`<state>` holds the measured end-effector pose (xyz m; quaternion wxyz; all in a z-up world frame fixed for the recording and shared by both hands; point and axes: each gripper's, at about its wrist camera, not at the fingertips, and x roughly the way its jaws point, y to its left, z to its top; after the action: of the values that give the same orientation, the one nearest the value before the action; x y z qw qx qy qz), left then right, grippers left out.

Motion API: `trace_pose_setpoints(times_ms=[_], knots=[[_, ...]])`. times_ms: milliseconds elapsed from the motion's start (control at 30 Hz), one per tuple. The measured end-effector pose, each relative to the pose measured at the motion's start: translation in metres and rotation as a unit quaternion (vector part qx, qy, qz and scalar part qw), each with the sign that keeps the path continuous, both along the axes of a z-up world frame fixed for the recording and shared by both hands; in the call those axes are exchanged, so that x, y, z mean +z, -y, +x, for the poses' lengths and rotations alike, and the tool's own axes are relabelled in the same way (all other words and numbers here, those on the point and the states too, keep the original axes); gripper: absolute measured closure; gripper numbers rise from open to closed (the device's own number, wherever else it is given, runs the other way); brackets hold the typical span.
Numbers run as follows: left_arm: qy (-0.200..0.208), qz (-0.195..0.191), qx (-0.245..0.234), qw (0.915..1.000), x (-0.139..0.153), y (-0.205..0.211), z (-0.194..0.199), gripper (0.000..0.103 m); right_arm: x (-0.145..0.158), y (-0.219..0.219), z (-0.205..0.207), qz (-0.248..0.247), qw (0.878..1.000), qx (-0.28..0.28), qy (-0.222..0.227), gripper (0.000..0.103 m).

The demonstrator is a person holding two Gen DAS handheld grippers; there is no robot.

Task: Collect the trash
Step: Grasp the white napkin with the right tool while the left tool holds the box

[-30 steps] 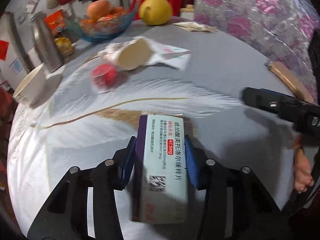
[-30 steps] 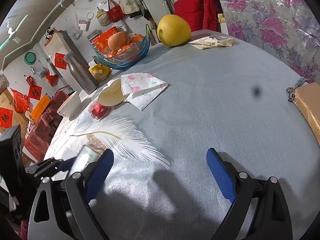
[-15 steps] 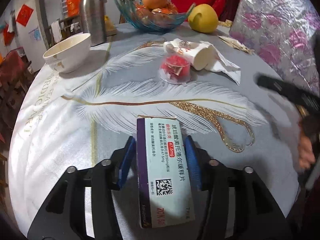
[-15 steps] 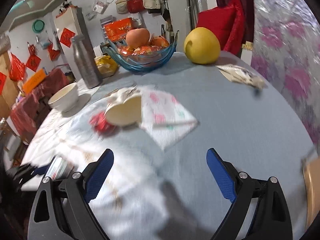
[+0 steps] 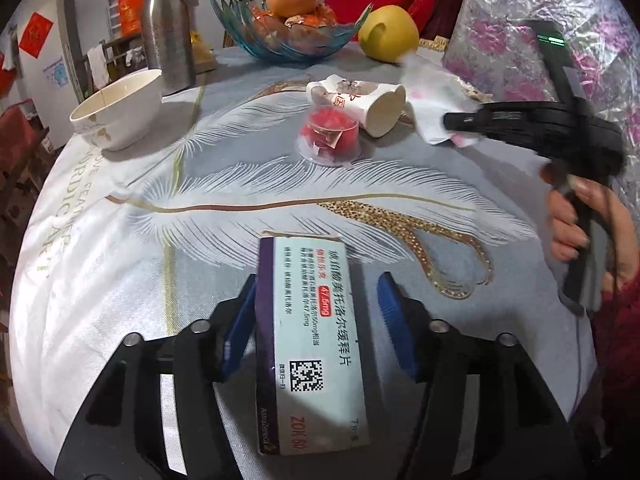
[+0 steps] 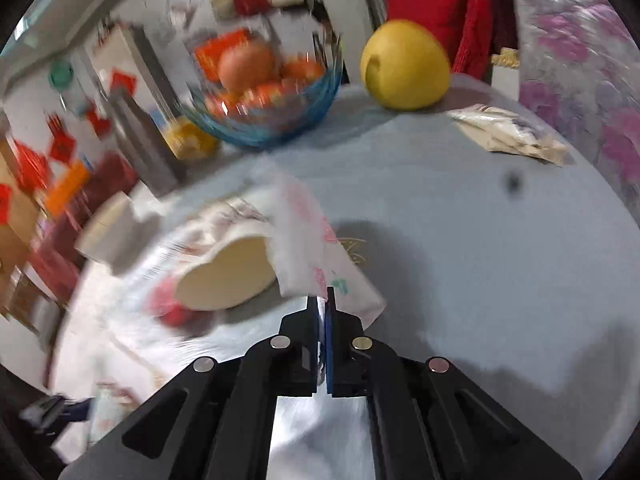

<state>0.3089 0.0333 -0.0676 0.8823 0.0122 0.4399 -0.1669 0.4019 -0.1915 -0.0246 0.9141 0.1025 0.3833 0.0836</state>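
Between the left claw (image 5: 316,320)'s blue pads, the white-and-purple cardboard medicine box (image 5: 310,344) is sitting; the right pad is standing apart from it, so the hold looks loose. Further out, the right claw (image 6: 322,308) is pinching shut on the pink-printed white paper napkin (image 6: 316,252). Beyond, the crushed white paper cup (image 5: 360,102) and red-filled clear plastic cup (image 5: 330,136) are lying uncollected on the feather-print bench (image 5: 120,248).

Blue glass fruit bowl (image 5: 286,36) at table's far edge; yellow pomelo (image 5: 388,34) beside it, steel flask (image 5: 168,24), white bowl (image 5: 118,114) left.
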Motion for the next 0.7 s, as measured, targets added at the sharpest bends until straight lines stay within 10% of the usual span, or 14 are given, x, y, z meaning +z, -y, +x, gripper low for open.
trace_pose_setpoints(times_ms=[700], knots=[[0.052,-0.041,-0.062,0.9959,0.048,0.056,-0.067,0.059,0.053,0.05,-0.233,-0.005,0.995,0.011,0.099,0.1]])
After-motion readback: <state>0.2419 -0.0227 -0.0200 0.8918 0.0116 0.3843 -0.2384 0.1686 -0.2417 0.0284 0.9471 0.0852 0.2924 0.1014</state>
